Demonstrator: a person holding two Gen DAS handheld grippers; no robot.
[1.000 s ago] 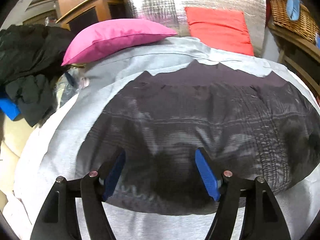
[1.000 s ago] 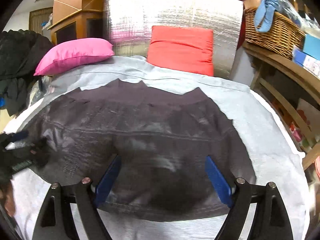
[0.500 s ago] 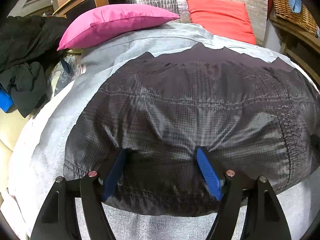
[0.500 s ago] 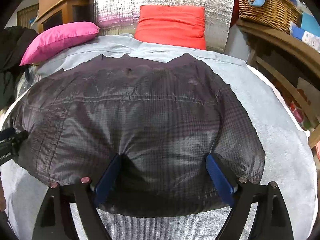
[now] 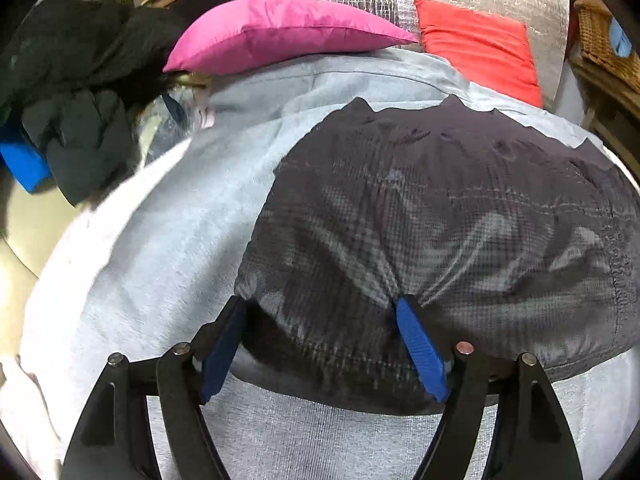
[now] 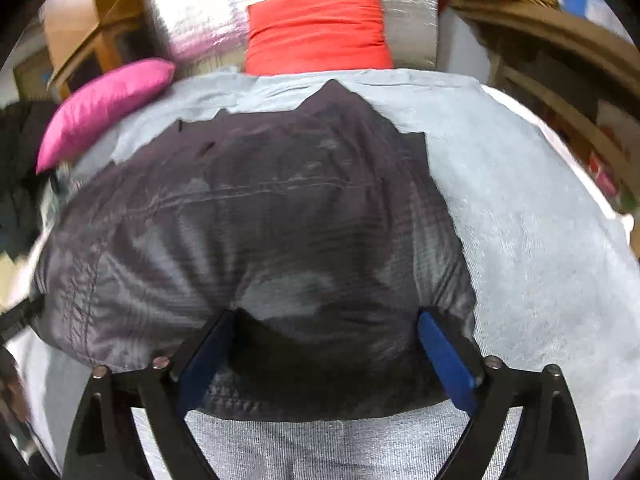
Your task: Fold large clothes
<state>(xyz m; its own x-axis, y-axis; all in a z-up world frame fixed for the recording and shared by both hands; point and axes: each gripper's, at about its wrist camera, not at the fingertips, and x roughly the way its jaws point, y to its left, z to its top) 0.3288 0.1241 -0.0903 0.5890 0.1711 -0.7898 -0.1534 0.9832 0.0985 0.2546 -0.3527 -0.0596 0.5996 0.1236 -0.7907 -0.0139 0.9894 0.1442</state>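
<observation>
Broadly, the grey-sheeted bed (image 5: pixel 160 240) carries the dark garment (image 5: pixel 440 220), spread flat toward its near edge. Both the left gripper (image 5: pixel 320 328) and right gripper (image 6: pixel 326 334) are spread wide, released, straddling the near hem at its two corners. Best to pinch both corners evenly, lift together, then carry the hem toward the pink pillow (image 5: pixel 280 36) without dragging.
</observation>
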